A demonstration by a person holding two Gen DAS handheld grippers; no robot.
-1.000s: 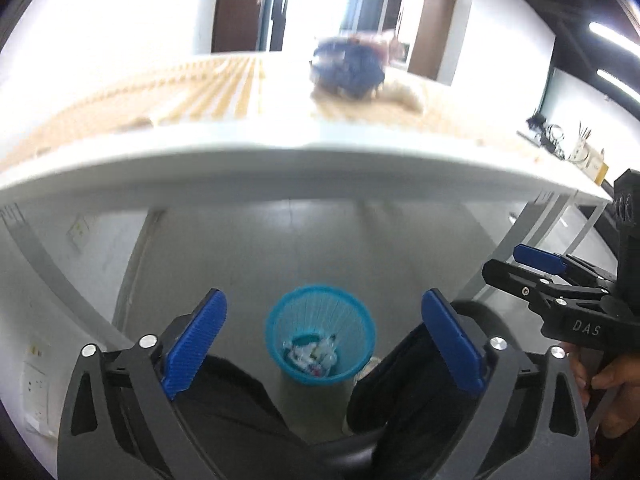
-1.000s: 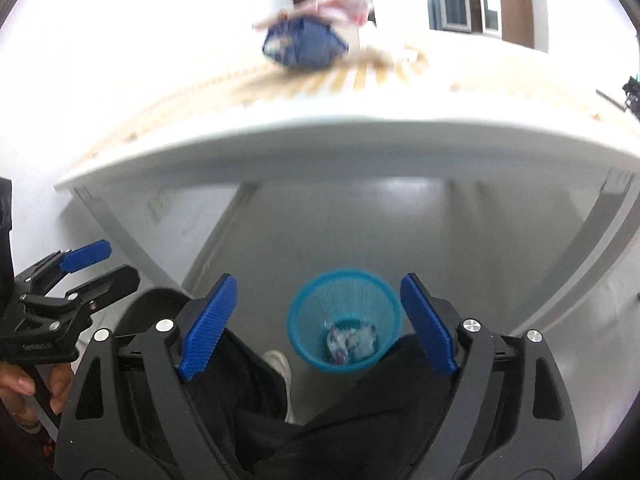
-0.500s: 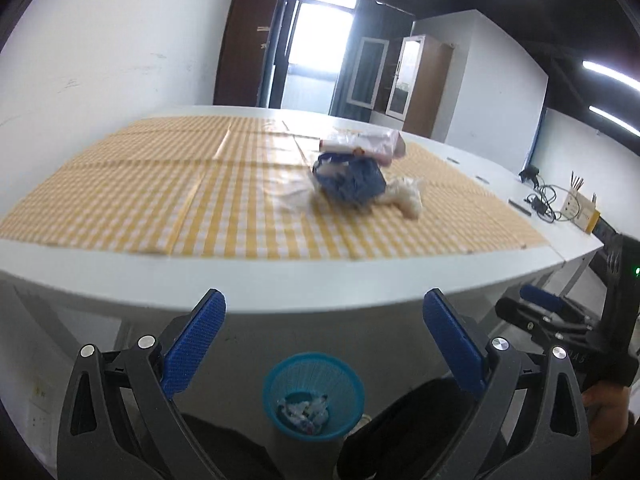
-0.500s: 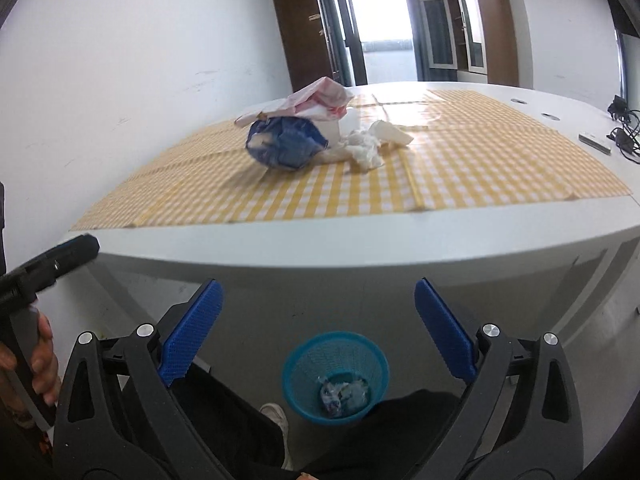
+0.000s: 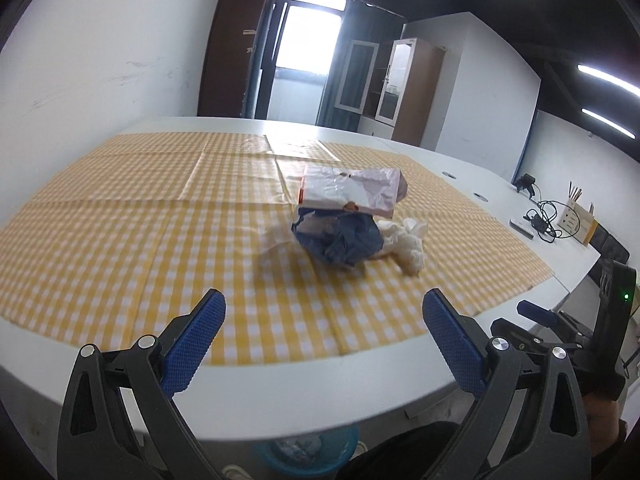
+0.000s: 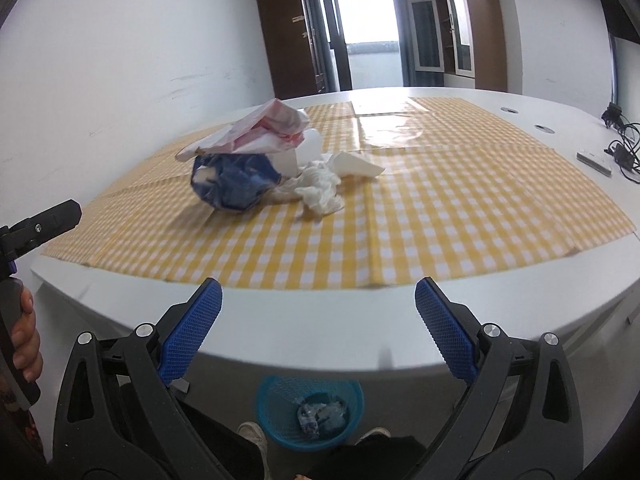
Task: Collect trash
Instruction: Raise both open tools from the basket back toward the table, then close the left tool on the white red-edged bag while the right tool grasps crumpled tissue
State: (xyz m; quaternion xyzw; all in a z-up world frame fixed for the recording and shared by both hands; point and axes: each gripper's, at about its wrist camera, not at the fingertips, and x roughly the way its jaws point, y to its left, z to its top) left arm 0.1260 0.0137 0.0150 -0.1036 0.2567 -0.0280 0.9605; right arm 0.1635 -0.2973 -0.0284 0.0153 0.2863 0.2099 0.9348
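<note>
A pile of trash lies on the yellow checked tablecloth (image 5: 120, 248): a crumpled blue bag (image 5: 344, 240) (image 6: 232, 184), a pink-white plastic wrapper (image 5: 352, 192) (image 6: 256, 132) on top of it, and crumpled white tissue (image 5: 408, 240) (image 6: 320, 188) beside it. My left gripper (image 5: 324, 340) is open and empty, above the table's near edge, short of the pile. My right gripper (image 6: 316, 332) is open and empty, also near the edge. A blue trash basket (image 6: 310, 416) (image 5: 308, 452) with trash in it stands on the floor under the table edge.
The white table (image 6: 320, 332) extends past the cloth. Cables and a small device (image 6: 600, 156) lie at its right side, with a pencil holder (image 5: 576, 220). My right gripper also shows in the left wrist view (image 5: 560, 328). The person's legs are beside the basket.
Both grippers have risen from below the table edge to above it and tilted up, so the tabletop and trash pile now fill the views. Both stay open.
</note>
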